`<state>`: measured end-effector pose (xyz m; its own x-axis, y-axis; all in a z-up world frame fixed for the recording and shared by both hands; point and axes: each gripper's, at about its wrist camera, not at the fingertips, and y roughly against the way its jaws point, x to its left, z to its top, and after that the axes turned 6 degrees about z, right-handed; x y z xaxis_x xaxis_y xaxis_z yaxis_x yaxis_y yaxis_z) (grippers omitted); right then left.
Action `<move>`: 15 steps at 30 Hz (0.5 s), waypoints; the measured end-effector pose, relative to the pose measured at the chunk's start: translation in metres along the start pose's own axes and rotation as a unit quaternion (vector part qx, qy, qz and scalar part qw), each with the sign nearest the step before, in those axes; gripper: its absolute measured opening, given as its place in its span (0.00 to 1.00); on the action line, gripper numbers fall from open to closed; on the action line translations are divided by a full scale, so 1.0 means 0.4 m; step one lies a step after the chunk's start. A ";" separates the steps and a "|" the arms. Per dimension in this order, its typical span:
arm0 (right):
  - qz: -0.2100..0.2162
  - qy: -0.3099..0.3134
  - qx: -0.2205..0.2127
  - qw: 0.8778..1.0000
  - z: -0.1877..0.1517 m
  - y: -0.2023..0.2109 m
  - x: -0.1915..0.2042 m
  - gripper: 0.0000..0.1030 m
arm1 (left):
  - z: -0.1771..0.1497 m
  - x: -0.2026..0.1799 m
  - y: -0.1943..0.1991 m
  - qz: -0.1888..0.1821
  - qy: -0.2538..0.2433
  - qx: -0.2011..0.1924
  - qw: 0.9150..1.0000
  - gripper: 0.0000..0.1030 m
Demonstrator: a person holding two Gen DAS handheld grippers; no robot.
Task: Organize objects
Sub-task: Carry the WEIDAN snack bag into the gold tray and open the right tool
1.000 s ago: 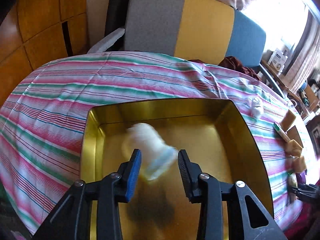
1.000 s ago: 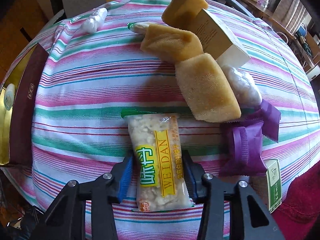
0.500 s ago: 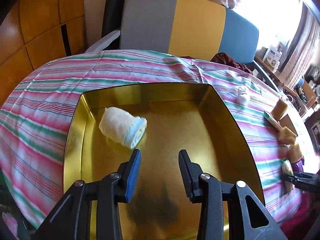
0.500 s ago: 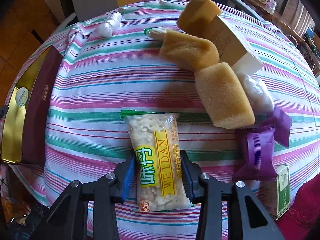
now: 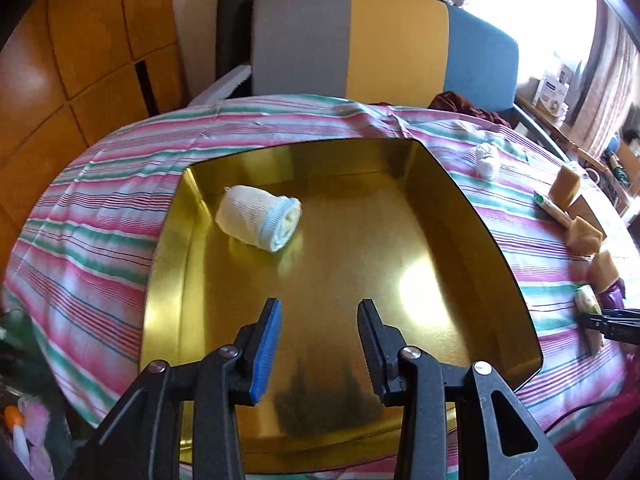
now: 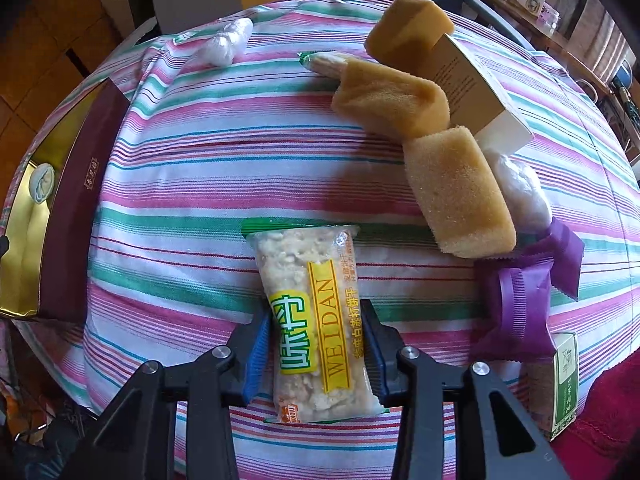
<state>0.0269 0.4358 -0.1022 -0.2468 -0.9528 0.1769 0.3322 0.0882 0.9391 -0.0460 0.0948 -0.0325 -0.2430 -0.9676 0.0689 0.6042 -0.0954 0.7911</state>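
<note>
A gold tin tray (image 5: 472, 216) lies on the striped tablecloth. A rolled white sock (image 5: 258, 217) lies in its far left part. My left gripper (image 5: 319, 336) is open and empty above the tray's near half. My right gripper (image 6: 316, 340) is shut on a clear snack packet (image 6: 316, 320) with a yellow WEIDAN label, which lies on the cloth. The tray (image 6: 24, 220) and the sock (image 6: 41, 181) also show at the far left of the right wrist view.
Beyond the packet lie yellow sponges (image 6: 456, 192), a cardboard box (image 6: 472, 88), a white wrapped lump (image 6: 520, 192), a purple wrapper (image 6: 520, 296), a green-labelled packet (image 6: 562, 388) and a white plastic ball (image 6: 224, 42). A colour-block chair (image 5: 380, 40) stands behind the table.
The sock dropped from my left gripper into the tray, and the gripper drew back and up, open. My right gripper stayed closed around the snack packet.
</note>
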 end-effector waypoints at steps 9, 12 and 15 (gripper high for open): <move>0.036 0.000 -0.029 0.999 0.018 0.028 0.073 0.40 | -0.011 0.081 0.025 0.033 0.027 -0.014 0.999 0.50; 0.052 0.016 -0.038 0.998 0.011 0.059 0.117 0.40 | -0.019 0.106 0.028 0.044 0.035 -0.014 0.998 0.50; 0.066 0.041 -0.046 0.996 0.037 0.050 0.201 0.40 | -0.025 0.127 0.034 0.050 0.044 -0.016 0.998 0.50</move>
<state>0.0002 0.3654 -0.0649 -0.1213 -0.9553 0.2696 0.4397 0.1918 0.8774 -0.0425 0.0421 -0.0246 -0.1146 -0.9892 0.0915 0.6465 -0.0044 0.7629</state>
